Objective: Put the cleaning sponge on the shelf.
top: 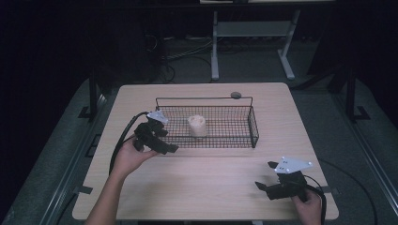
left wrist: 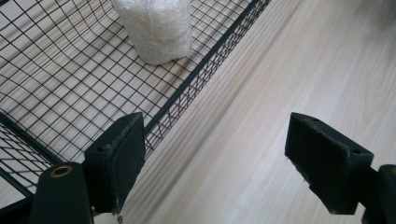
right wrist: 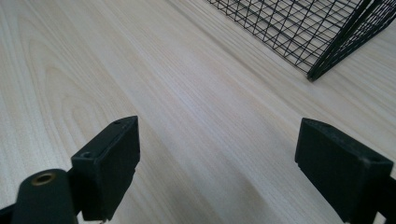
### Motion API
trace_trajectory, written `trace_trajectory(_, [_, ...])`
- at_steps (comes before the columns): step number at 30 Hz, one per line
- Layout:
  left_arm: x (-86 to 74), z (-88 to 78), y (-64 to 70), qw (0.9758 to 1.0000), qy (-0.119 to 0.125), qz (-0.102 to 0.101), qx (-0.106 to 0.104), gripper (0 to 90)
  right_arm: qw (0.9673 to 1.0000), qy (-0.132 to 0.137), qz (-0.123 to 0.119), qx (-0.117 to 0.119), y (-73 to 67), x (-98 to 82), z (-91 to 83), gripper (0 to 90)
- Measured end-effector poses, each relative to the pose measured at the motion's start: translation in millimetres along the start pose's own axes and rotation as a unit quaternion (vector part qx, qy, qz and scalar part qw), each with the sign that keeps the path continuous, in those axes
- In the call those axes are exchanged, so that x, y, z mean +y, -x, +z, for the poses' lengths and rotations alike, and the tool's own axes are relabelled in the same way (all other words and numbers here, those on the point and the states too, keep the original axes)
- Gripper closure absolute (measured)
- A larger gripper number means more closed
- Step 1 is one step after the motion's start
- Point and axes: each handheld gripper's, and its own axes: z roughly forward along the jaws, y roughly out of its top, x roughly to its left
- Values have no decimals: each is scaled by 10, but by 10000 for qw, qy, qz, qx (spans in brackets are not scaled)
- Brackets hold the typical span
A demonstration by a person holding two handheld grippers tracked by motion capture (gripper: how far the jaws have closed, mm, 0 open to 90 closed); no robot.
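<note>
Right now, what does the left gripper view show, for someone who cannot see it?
A white, bumpy lump sits inside a black wire basket on a pale wooden table. The left tongs stand open and empty in front, one tip at the basket's near rim and the other over bare wood.

1. A pale wood tabletop [top: 211, 178] stands lit in an otherwise dark room.
2. Grey carpet floor [top: 328, 108] surrounds it.
3. Behind it, a white-legged desk frame [top: 253, 42] stands over tangled cables [top: 183, 51].
4. Dark stands [top: 349, 89] flank both sides.
</note>
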Motion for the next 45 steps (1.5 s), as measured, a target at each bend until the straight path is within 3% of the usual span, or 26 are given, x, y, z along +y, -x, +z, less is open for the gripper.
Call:
trace_trajectory(21, [-323, -121, 142, 9998, 208, -56, -28, 198, 9999, -86, -67, 7, -38, 16, 49, 135])
trace_trajectory(34, [-483, -200, 262, 9996, 272, 53, 29, 199, 9999, -108, -63, -3, -37, 11, 44, 135])
trace_trajectory(45, [-674, -264, 292, 9996, 282, -51, 61, 200, 9999, -126, -65, -12, -41, 10, 44, 135])
